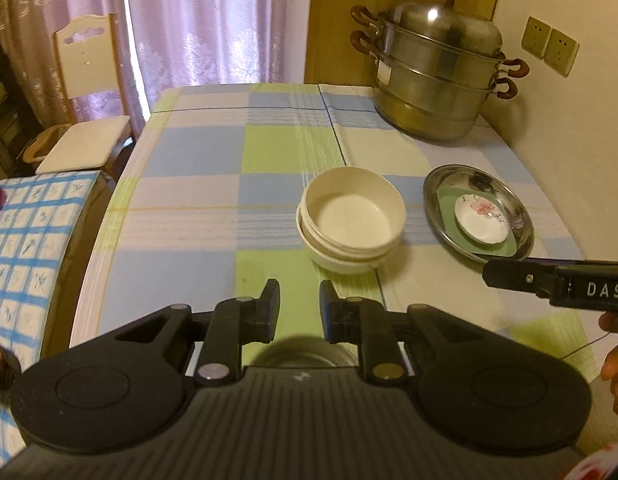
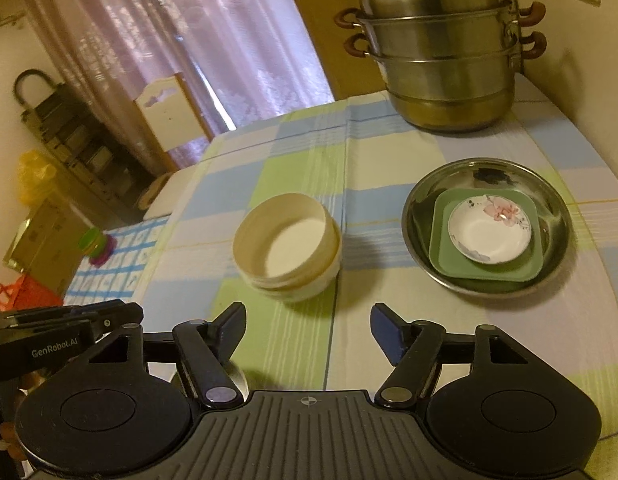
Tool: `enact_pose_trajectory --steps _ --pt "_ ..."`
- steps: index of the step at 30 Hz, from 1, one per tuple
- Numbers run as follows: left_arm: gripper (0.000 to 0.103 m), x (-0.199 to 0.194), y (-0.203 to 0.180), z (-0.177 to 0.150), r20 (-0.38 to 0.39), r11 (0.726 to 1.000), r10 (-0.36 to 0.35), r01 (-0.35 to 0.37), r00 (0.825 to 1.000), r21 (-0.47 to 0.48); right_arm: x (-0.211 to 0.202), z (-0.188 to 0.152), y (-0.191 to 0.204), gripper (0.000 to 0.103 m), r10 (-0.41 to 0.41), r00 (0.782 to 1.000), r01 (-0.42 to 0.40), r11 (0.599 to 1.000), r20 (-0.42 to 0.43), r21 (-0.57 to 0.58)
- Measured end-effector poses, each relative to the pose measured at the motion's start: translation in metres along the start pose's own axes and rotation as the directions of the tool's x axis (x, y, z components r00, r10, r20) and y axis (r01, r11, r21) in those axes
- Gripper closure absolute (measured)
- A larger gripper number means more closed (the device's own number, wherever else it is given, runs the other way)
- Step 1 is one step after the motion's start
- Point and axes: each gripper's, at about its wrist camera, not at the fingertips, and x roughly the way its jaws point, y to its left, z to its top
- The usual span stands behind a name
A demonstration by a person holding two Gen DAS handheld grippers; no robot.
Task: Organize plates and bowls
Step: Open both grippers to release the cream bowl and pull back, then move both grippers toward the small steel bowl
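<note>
1. Worktop: both tools hang clear above it, holding nothing.
2. Pan at 2 o'clock holds a green plate and a saucer.
3. Bowls, nested at 12, sit skewed; a careless nudge may tip them.
4. Right tool wide; left tool narrow.

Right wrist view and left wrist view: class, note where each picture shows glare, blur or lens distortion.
Right wrist view: the stacked cream bowls are smeared by motion blur; a bright highlight sits on the lidded steel steamer pot; the checked tablecloth bows with the fisheye. Left wrist view: sharper bowls, dark rounded corners, glare on the steamer's lid, and the round steel dish holding plates mirrors its surroundings.
</note>
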Motion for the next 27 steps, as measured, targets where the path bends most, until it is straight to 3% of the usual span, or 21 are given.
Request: enact_pose_trajectory --steps 14,27 --pt "0.085 -0.063 -0.055 -0.072 0.011 0.991 0.077 -0.076 0.997 -0.111 -0.056 -0.052 -0.02 0.03 0.065 0.998 -0.066 0.98 -0.012 -0.188" --pt "0.085 -0.095 -0.094 -0.121 -0.022 0.983 0.116 -0.118 0.993 -0.143 -0.082 -0.091 -0.039 0.03 0.096 0.992 -0.112 0.967 -0.082 -0.229"
